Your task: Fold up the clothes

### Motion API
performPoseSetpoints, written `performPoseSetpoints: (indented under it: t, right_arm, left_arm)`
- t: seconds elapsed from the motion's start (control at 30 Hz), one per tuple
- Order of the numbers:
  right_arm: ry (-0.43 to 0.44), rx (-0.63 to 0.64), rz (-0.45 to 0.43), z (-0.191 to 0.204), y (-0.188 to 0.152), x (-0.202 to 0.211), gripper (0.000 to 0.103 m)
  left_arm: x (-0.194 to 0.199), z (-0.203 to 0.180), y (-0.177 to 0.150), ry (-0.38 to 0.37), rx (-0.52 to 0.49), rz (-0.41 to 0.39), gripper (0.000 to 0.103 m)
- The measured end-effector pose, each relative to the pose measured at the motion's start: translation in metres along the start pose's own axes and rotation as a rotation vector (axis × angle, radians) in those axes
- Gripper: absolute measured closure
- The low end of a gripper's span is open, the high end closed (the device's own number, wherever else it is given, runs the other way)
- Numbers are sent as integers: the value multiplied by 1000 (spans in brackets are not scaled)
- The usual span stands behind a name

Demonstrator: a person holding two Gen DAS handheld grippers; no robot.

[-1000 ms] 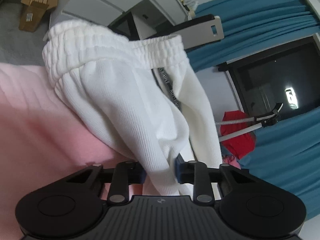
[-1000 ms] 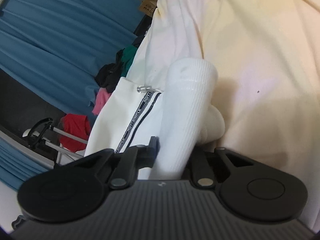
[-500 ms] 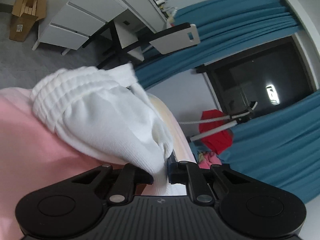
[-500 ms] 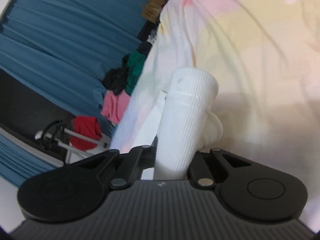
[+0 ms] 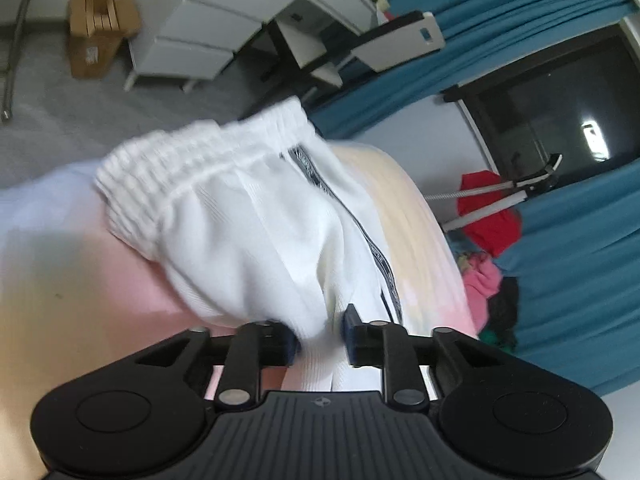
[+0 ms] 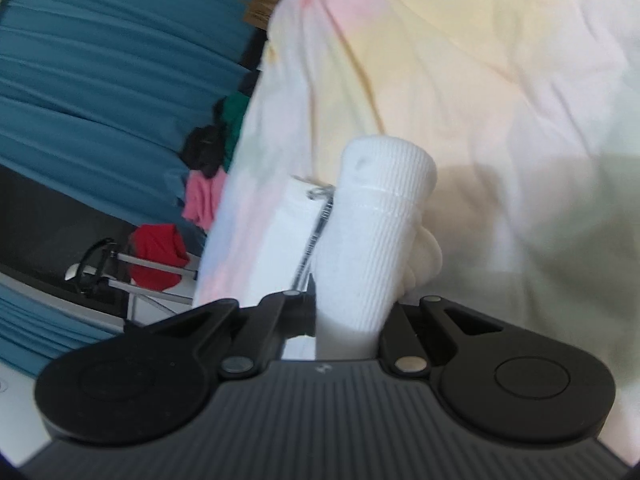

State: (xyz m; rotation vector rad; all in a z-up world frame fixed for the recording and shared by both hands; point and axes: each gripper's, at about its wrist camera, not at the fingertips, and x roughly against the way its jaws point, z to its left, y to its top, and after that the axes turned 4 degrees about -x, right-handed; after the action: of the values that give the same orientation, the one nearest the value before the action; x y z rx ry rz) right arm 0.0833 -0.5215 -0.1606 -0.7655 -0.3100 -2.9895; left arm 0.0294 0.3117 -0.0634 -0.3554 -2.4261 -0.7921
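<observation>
1. Since a second ago, the white trousers [image 5: 256, 232] have been drawn across the bed [image 5: 72, 280]; in the left view the floor and drawers now fill more of the background, and the waistband has shifted from the upper left toward the middle.
2. Left tool [image 5: 320, 338]: its jaws have just been opening, and they stand partly apart with a fold of the trousers between them. The picture is blurred, so I cannot tell whether the pads press the cloth.
3. Right tool [image 6: 352, 312]: nearly closed, clamped on one ribbed trouser cuff [image 6: 380, 216], which sticks up and forward between the jaws.
4. One pair of trousers is in view. It has one gathered waistband [image 5: 200, 160] and one dark printed side stripe [image 5: 360, 236], and drapes over the bed's edge nearest the curtains.
5. Beside the cuff in the right view hangs a second white fold with a drawstring tip [image 6: 318, 192].
6. One bed carries the cloth; its pastel sheet [image 6: 480, 80] is pink, yellow and pale blue.
7. Off the bed: one cardboard box [image 5: 100, 36], one white drawer unit [image 5: 192, 36], blue curtains [image 5: 580, 264], and a heap of red, pink, green and black clothes [image 6: 200, 196].
</observation>
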Motion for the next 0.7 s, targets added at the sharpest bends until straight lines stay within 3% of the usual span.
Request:
performPoseSetpoints:
  t: [0.17, 0.23, 0.3, 0.33, 0.4, 0.43, 0.57, 0.7]
  right_arm:
    - [58, -30, 11, -8, -2, 1, 91]
    - [80, -48, 19, -12, -3, -1, 90]
    - [98, -56, 29, -13, -3, -3, 83]
    - [107, -58, 34, -14, -3, -5, 78]
    - [105, -53, 40, -14, -5, -8, 54]
    - [96, -45, 43, -14, -6, -10, 51]
    - [71, -20, 64, -13, -11, -23, 49]
    - [99, -49, 40, -13, -10, -32, 48]
  left_arm:
    - [39, -38, -25, 76, -272, -113, 42]
    - [48, -56, -37, 72, -370, -164, 34]
    - [55, -73, -49, 66, -464, -215, 27]
    - [59, -81, -55, 63, -512, -241, 26]
    - [62, -93, -64, 39, -554, -268, 24]
    - [60, -97, -68, 29, -572, -274, 23]
    - [48, -116, -81, 16, -641, -268, 23]
    - [25, -126, -90, 40, -666, -210, 23]
